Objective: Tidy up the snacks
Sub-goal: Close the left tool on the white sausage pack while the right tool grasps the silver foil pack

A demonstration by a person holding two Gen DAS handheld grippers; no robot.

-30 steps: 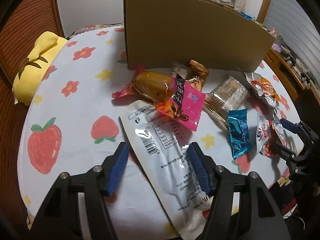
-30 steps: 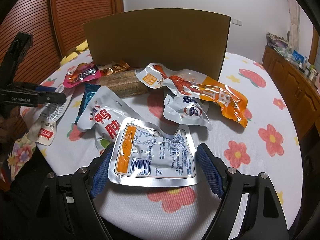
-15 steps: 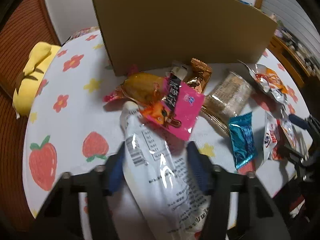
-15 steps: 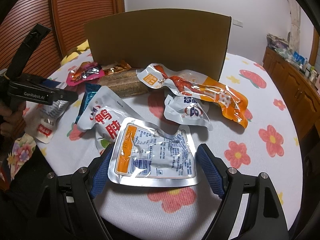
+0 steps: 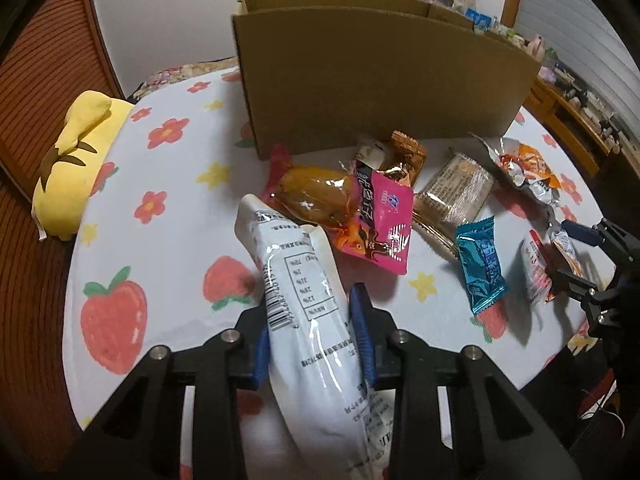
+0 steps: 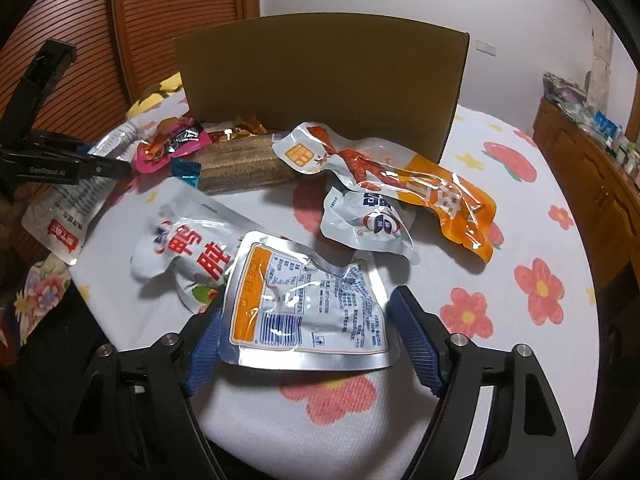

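My left gripper (image 5: 313,320) is shut on a long white snack pouch (image 5: 308,304) and holds it lifted off the table; the pouch also shows in the right wrist view (image 6: 76,204). My right gripper (image 6: 308,332) is open around a silver and orange pouch (image 6: 308,308) that lies flat near the table's front edge. An open cardboard box (image 5: 380,76) stands at the back. Loose snacks lie before it: a pink pack (image 5: 380,220), a teal wrapper (image 5: 482,266), a biscuit pack (image 5: 456,192) and a long orange pouch (image 6: 400,184).
The round table (image 5: 160,184) has a white cloth with flowers and strawberries. A yellow plush (image 5: 76,148) lies at its left edge. A wooden cabinet (image 6: 592,168) stands to the right. Two white pouches (image 6: 192,248) (image 6: 368,224) lie beside my right gripper.
My left gripper has closed on the white pouch and lifted it, tilting it up. My right gripper stays open around the silver pouch, barely moved.
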